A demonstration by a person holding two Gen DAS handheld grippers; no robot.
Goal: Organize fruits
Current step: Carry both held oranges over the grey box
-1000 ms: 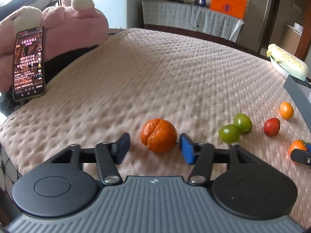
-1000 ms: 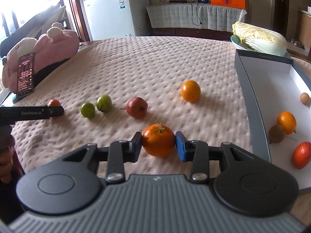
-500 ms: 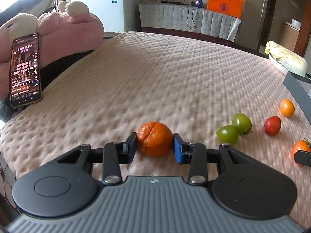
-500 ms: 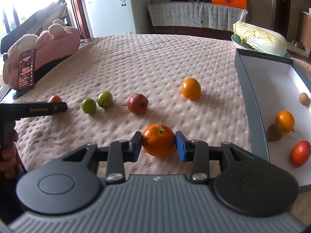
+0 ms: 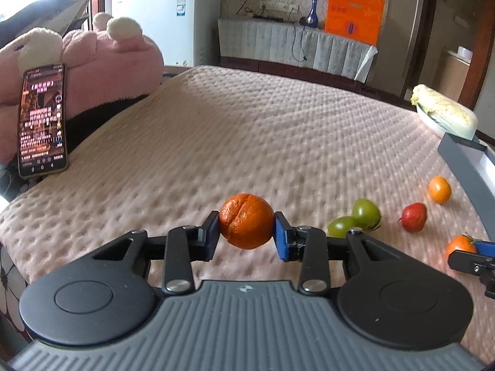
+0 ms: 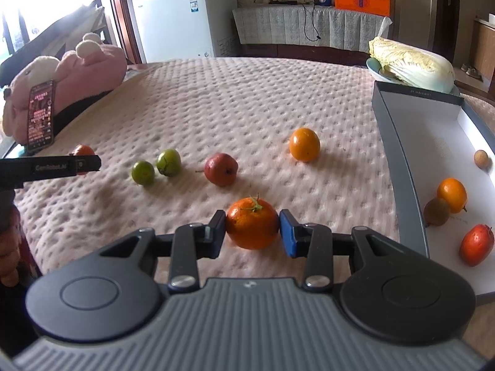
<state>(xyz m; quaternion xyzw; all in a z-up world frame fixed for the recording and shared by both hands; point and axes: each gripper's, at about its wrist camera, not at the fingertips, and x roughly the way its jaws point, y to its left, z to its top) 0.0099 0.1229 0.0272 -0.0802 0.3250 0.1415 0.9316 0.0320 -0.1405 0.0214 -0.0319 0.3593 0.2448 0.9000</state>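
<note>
My left gripper (image 5: 246,232) is shut on a creased orange mandarin (image 5: 246,221) and holds it just above the pink bedspread. My right gripper (image 6: 252,228) is shut on an orange with a green stem (image 6: 252,226); this orange also shows in the left wrist view (image 5: 460,245). Loose on the bedspread lie two green fruits (image 6: 143,172) (image 6: 168,162), a red fruit (image 6: 221,169) and a small orange (image 6: 304,144). The grey tray (image 6: 399,167) at the right holds an orange (image 6: 451,194), a kiwi (image 6: 436,211), a red fruit (image 6: 475,245) and a small brown fruit (image 6: 481,158).
A phone (image 5: 42,120) leans on a pink plush toy (image 5: 102,61) at the left edge. A cabbage (image 6: 411,63) in a bowl sits behind the tray. A white fridge (image 6: 176,21) and a covered counter stand beyond the bed.
My left gripper closed on the creased mandarin and raised it slightly. My right gripper stayed shut on its orange and barely moved.
</note>
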